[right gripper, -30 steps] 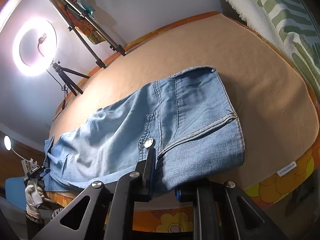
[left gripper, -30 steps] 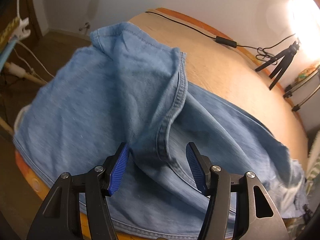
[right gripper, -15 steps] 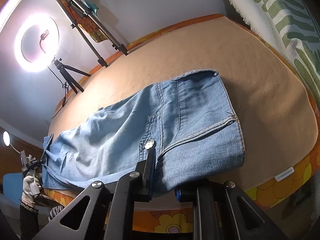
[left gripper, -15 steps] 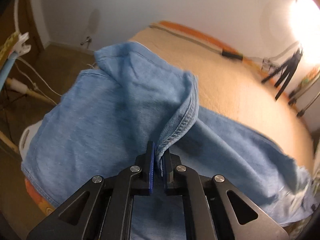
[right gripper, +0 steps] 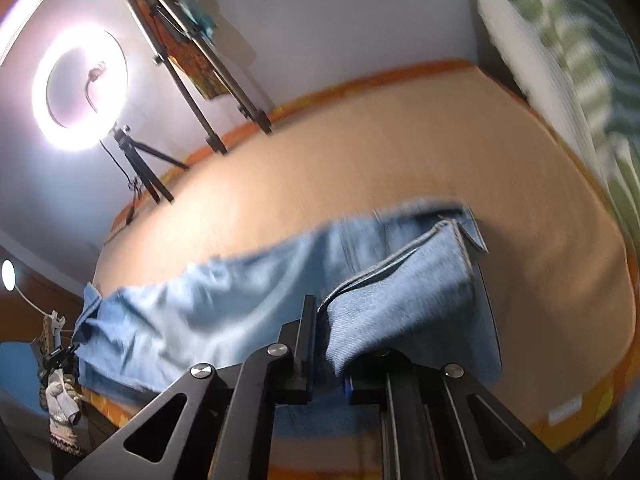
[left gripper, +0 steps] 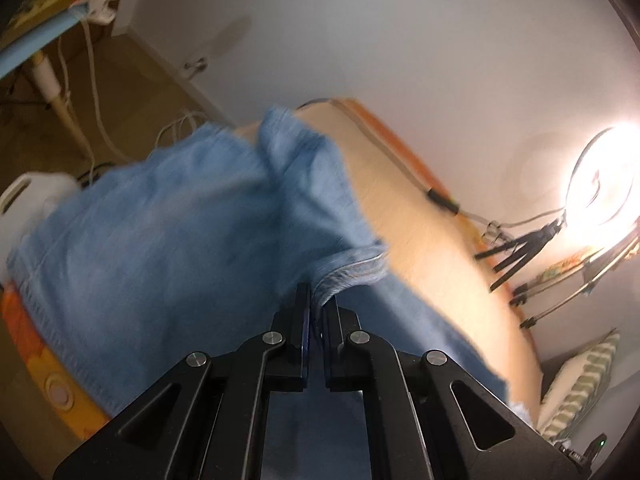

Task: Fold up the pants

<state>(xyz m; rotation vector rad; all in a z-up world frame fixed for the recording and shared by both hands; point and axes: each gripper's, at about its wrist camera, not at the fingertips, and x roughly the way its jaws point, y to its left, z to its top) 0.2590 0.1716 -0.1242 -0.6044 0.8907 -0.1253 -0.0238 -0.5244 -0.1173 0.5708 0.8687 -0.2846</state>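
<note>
While the denim pants (left gripper: 168,256) lie stretched along the tan tabletop (right gripper: 360,184), each end is pinched and raised, which I judge to be the start of a fold carrying one edge over the rest. In the left wrist view the left gripper (left gripper: 316,308) has its jaws drawn fully together on a stitched hem (left gripper: 352,270) of a leg, the cloth rising in a ridge from the pinch; that hold on the seam rather than on loose fabric looks chosen so the thick edge will not slip out. In the right wrist view the right gripper (right gripper: 324,320) has just been closing its jaws further on the waist end (right gripper: 400,300), and a thick flap of waistband is caught between them, folded up and standing above the tabletop. Both views are smeared, so fine detail of the seams is lost. A ring light (right gripper: 80,88) on a small tripod (right gripper: 140,164) stands at the far edge, well apart from the pants, and a striped cushion (right gripper: 580,60) lies beyond the waist end.
</note>
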